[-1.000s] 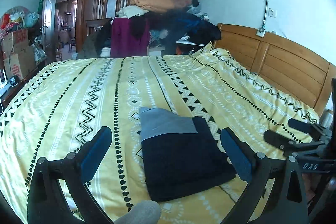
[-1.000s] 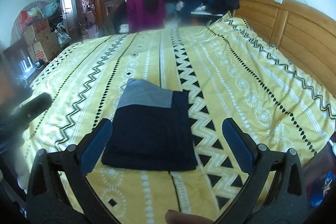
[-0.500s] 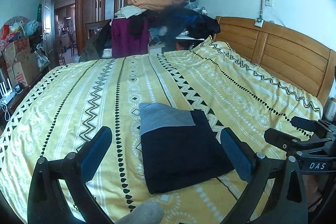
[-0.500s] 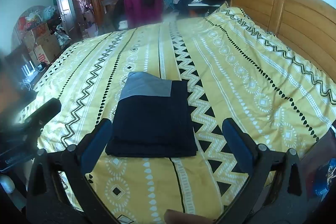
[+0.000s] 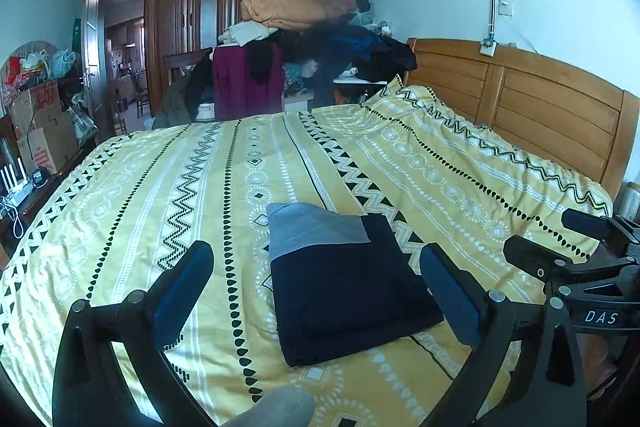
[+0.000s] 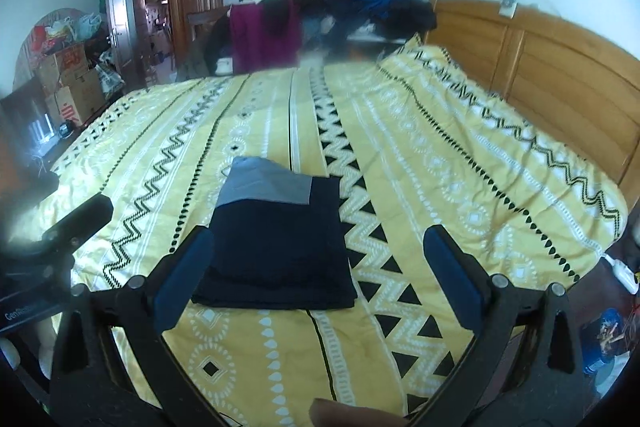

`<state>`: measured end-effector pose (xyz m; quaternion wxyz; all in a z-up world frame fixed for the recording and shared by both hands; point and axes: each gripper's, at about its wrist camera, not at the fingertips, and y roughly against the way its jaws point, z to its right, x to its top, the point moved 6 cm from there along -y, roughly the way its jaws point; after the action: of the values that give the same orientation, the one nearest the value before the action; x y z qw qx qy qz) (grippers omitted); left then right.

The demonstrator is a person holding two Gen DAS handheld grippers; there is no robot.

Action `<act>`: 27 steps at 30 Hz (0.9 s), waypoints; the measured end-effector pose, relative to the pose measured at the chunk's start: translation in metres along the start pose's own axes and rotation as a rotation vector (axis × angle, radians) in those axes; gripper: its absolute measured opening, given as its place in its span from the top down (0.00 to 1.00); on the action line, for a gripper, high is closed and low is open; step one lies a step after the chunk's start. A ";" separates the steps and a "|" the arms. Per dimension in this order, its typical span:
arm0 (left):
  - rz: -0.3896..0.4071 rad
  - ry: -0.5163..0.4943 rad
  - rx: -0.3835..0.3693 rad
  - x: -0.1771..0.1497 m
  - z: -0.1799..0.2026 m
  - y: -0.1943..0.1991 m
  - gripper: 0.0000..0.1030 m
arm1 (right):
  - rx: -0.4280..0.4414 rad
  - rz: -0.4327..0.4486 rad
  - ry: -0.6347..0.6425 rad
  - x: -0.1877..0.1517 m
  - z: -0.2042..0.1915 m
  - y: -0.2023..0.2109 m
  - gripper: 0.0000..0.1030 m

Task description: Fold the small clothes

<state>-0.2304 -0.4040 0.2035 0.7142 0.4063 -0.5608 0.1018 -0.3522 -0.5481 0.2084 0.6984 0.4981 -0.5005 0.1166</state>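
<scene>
On the bed (image 5: 400, 163) lies a folded dark garment (image 5: 344, 291), flat. Left claw (image 5: 316, 291) and right claw (image 6: 320, 275) both hover spread, empty.

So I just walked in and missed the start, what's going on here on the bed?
A person holds a two-finger hand-held gripper in each hand over a bed with a yellow patterned cover. The left hand-held gripper and the right hand-held gripper are both open and hold nothing. Between them a dark garment with a grey panel lies flat on the cover, folded into a neat rectangle, touched by neither.
</scene>
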 end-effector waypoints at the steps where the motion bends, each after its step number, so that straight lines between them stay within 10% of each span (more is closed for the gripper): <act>1: 0.008 0.003 0.001 0.001 -0.001 0.004 0.00 | 0.002 0.005 -0.002 0.000 0.000 0.003 0.00; 11: 0.052 0.037 0.030 0.007 -0.018 0.028 0.00 | -0.083 0.117 0.070 0.005 -0.013 0.025 0.00; 27: 0.053 0.054 0.035 0.003 -0.029 0.036 0.00 | -0.036 0.051 0.039 -0.004 -0.019 0.016 0.00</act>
<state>-0.2297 -0.3615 0.2221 0.7188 0.4011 -0.5501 0.1412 -0.3533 -0.5243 0.2144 0.7139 0.4699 -0.5013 0.1351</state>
